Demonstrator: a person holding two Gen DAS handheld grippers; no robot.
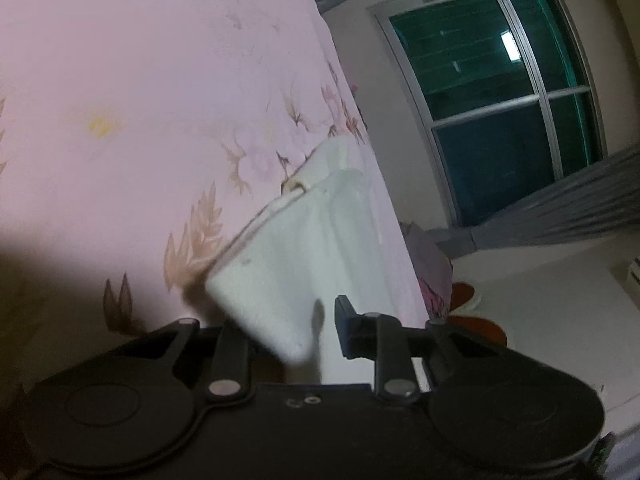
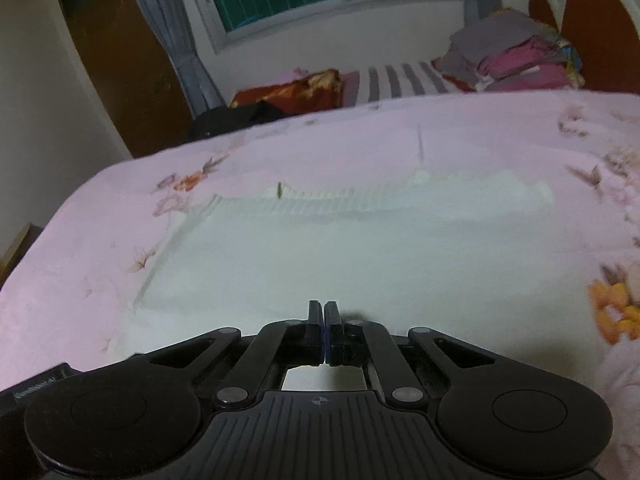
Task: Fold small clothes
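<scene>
A white garment [image 2: 340, 248] lies spread flat on the pink floral bedsheet [image 2: 480, 144], its ribbed edge on the far side. My right gripper [image 2: 323, 309] hovers over the garment's near edge, shut, with nothing visible between its pads. In the left wrist view, which is rolled over, a folded corner of the white garment [image 1: 280, 264] rises between the jaws of my left gripper [image 1: 308, 314]. The corner covers the left finger. The right finger [image 1: 346, 328] stands clear of the fold by a narrow gap, so the jaws are partly open around the cloth.
A stack of folded clothes [image 2: 516, 56] sits at the far right beside a brown headboard [image 2: 592, 28]. A striped cloth [image 2: 400, 76], a red floral cushion [image 2: 296, 88] and a black item [image 2: 236, 116] lie beyond the bed. A window [image 1: 500, 100] and wooden door [image 2: 120, 60] stand behind.
</scene>
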